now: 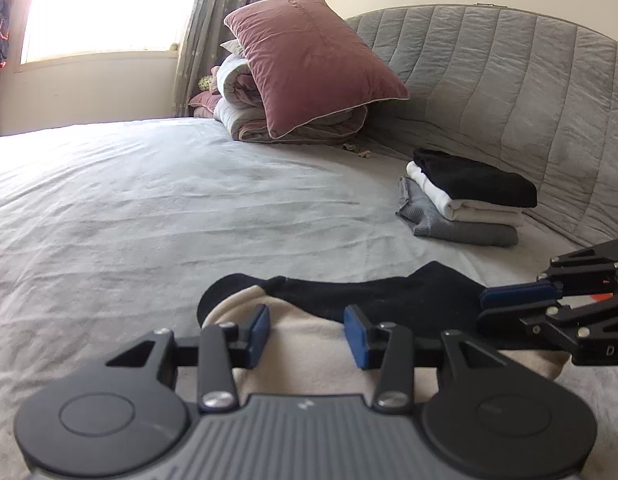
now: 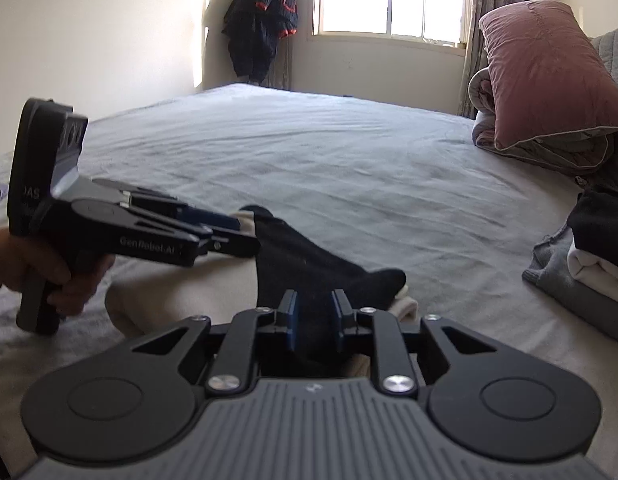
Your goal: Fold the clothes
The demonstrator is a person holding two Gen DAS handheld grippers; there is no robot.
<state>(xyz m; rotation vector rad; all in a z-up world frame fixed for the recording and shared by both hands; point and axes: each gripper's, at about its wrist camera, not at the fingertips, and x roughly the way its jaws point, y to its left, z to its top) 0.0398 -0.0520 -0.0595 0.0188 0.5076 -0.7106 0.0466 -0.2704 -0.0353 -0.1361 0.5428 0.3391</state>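
The black-and-cream garment (image 1: 373, 312) is lying on the grey bed (image 1: 149, 208) at the lower centre of both views, and its near part is being hidden behind the gripper housings. In the left wrist view, the left gripper (image 1: 307, 334) is standing partly open over the cream section, with cloth showing in the gap and the pads not pressing on it. The right gripper (image 1: 493, 308) is entering at the right edge, its jaws narrow and lying against the dark edge of the garment; the grip itself is hard to confirm there. In the right wrist view, the right gripper (image 2: 313, 318) is showing a narrow gap with black fabric between the blue pads; whether they are pinching it I cannot tell. A hand (image 2: 41, 268) is being cut off at the left edge. A stack of folded clothes (image 1: 465, 200) is sitting at middle right, near the grey headboard (image 1: 509, 80).
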